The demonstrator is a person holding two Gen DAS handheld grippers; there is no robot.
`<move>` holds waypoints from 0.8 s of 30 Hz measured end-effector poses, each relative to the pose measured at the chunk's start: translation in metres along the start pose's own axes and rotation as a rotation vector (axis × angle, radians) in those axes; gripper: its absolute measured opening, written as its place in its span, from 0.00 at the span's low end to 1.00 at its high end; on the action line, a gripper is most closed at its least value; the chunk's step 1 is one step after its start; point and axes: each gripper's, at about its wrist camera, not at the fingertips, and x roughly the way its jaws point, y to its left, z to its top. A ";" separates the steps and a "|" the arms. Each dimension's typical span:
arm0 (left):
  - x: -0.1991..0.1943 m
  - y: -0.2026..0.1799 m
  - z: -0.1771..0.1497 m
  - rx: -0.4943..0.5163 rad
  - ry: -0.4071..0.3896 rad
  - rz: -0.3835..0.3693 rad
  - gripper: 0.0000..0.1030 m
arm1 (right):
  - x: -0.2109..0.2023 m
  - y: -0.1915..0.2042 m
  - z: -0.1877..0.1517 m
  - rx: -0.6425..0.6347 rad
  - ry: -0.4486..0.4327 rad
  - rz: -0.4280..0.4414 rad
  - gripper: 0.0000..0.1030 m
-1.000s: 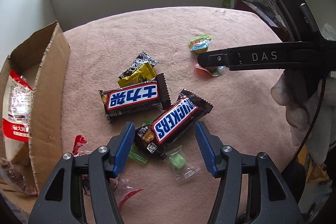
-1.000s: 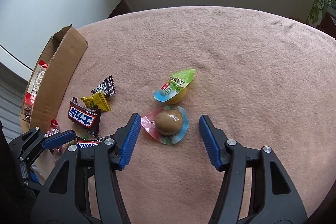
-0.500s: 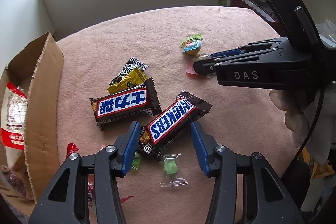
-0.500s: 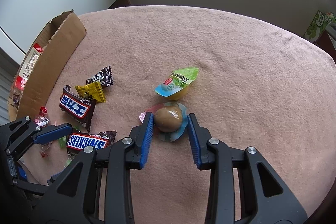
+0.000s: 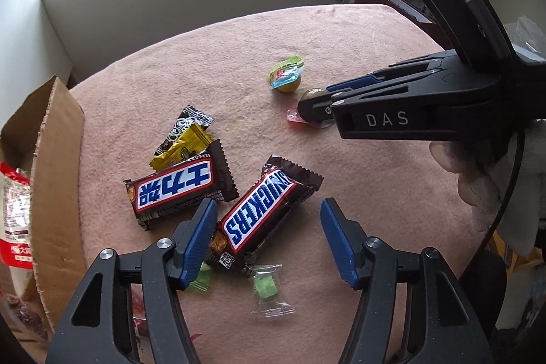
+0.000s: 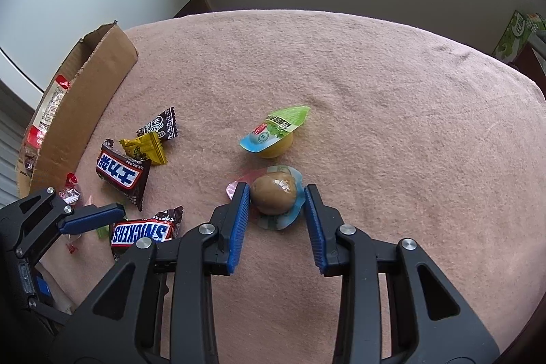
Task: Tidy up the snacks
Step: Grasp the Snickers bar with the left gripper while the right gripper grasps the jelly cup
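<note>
right gripper [image 6: 275,197] now closed on brown jelly cup [image 6: 274,198] — left gripper [image 5: 269,220] reopening

Two Snickers bars [image 5: 262,214] [image 5: 175,188] lie flat at the near left, one with Chinese lettering. Just beyond them lie a yellow candy [image 5: 184,147] and a black one [image 5: 189,125]. Right of these sit a brown wrapped egg [image 6: 274,195] and, just beyond it, a yellow jelly cup [image 6: 273,139], tilted. Green candies [image 5: 266,287] lie nearest.

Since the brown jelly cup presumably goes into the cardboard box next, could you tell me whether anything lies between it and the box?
Yes. On the cloth between the brown jelly cup and the cardboard box lie two Snickers bars and a yellow candy. The left hand-held gripper sits low there too. A lifted path looks clear.
</note>
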 end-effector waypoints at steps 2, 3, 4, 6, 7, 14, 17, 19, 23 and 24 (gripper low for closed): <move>-0.003 -0.006 -0.003 -0.007 0.006 -0.056 0.59 | 0.000 -0.002 0.000 0.004 -0.001 -0.001 0.33; -0.005 -0.009 -0.004 -0.008 0.006 -0.079 0.59 | -0.001 -0.003 0.000 0.007 -0.001 0.000 0.33; -0.007 -0.012 -0.004 -0.002 0.003 -0.087 0.59 | -0.001 -0.003 0.000 0.008 -0.001 0.002 0.33; -0.007 -0.014 -0.002 0.006 -0.006 -0.039 0.59 | -0.001 -0.004 0.000 0.012 -0.001 0.004 0.33; -0.005 -0.013 0.000 0.006 -0.008 -0.014 0.59 | -0.001 -0.004 0.000 0.014 -0.002 0.003 0.33; 0.008 0.003 0.007 -0.054 0.014 -0.005 0.34 | -0.004 -0.006 -0.002 0.021 -0.003 -0.001 0.33; 0.007 0.003 0.003 -0.055 0.003 0.001 0.32 | -0.005 -0.007 -0.002 0.026 -0.005 0.000 0.32; 0.006 0.006 0.003 -0.080 -0.003 -0.010 0.31 | -0.005 -0.007 -0.003 0.028 -0.007 0.002 0.32; -0.006 0.017 -0.006 -0.130 -0.011 -0.025 0.31 | -0.010 -0.010 -0.005 0.044 -0.019 0.010 0.31; -0.009 0.020 -0.008 -0.142 -0.015 -0.026 0.30 | -0.011 -0.010 -0.005 0.047 -0.020 0.014 0.31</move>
